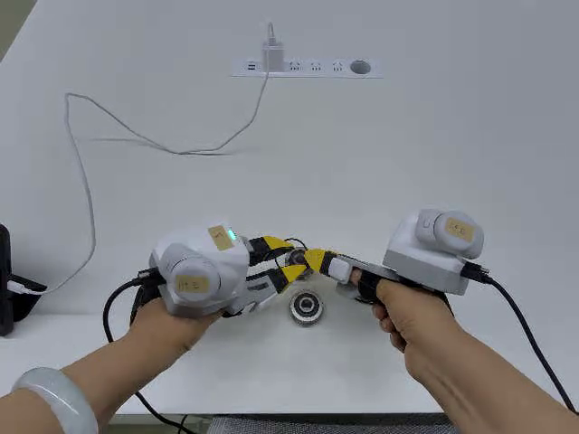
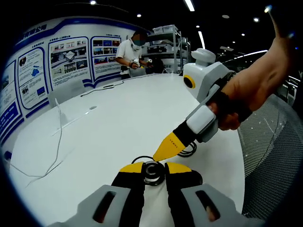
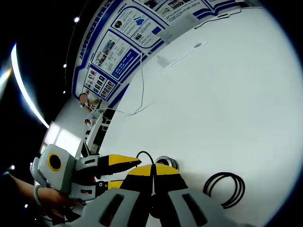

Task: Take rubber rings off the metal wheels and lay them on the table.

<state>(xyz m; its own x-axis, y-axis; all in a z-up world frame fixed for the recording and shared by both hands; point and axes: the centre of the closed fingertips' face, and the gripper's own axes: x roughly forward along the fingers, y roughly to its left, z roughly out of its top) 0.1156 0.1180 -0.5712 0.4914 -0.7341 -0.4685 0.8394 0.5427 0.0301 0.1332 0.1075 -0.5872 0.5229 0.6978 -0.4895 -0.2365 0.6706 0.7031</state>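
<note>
Your left claw point(image 2: 155, 167) is clamped on a small silver metal wheel point(image 2: 151, 173), its yellow-tipped jaws pressing the wheel from both sides, low over the white tabletop point(image 1: 407, 136). Your right claw point(image 3: 152, 171) meets it tip to tip from the other side. Its jaws are pressed together, pinching a thin black rubber ring point(image 3: 142, 154) that loops up beside the wheel. In the left gripper view that ring shows as a dark arc at the wheel's rim, running up to the right claw's yellow tip. In the head view both claws come together near the front edge of the tabletop, and a second metal wheel point(image 1: 307, 307) lies flat just in front of them, touching neither. A small heap of loose black rubber rings point(image 3: 226, 188) lies on the tabletop near your right claw, apart from both wheels. Farther back sit a white power strip point(image 1: 308, 67) and a grey cable point(image 1: 86, 181) that trails off to the left.
</note>
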